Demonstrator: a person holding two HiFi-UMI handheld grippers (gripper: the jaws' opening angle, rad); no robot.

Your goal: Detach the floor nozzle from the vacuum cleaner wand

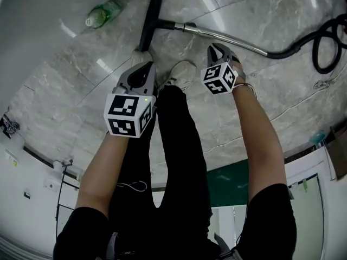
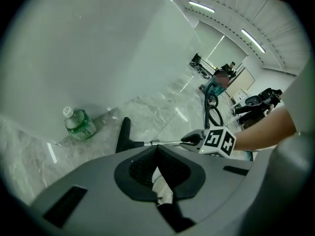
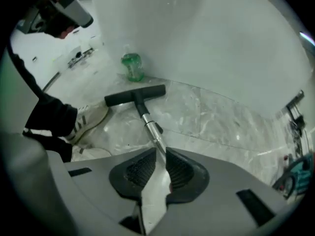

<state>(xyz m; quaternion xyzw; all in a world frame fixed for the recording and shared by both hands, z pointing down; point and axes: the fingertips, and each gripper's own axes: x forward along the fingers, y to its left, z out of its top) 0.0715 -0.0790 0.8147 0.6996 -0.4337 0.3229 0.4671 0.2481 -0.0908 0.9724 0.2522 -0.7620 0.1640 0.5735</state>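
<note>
- Underfoot, a pale marble floor (image 1: 260,91) fills the head view and meets a plain white wall (image 1: 43,15) at the upper left.
- The person's legs in black trousers (image 1: 179,161) stand between the two bare forearms.
- A black hose (image 1: 325,42) loops on the floor at the far right and runs into the metal wand (image 1: 227,37).
- The wand lies flat on the floor, ahead of both grippers.
- The black floor nozzle (image 1: 150,20) is still joined to the wand's end and lies near the wall.
- The left gripper (image 1: 143,64) points down over the floor with its fingers (image 2: 142,168) clenched and nothing between them.
- The right gripper (image 1: 217,49) hangs above the wand; its fingers (image 3: 140,171) stand slightly released and grasp nothing.
- A white shoe (image 1: 181,73) rests between the grippers.
- A green plastic bottle (image 1: 103,14) lies by the wall, near the nozzle.
</note>
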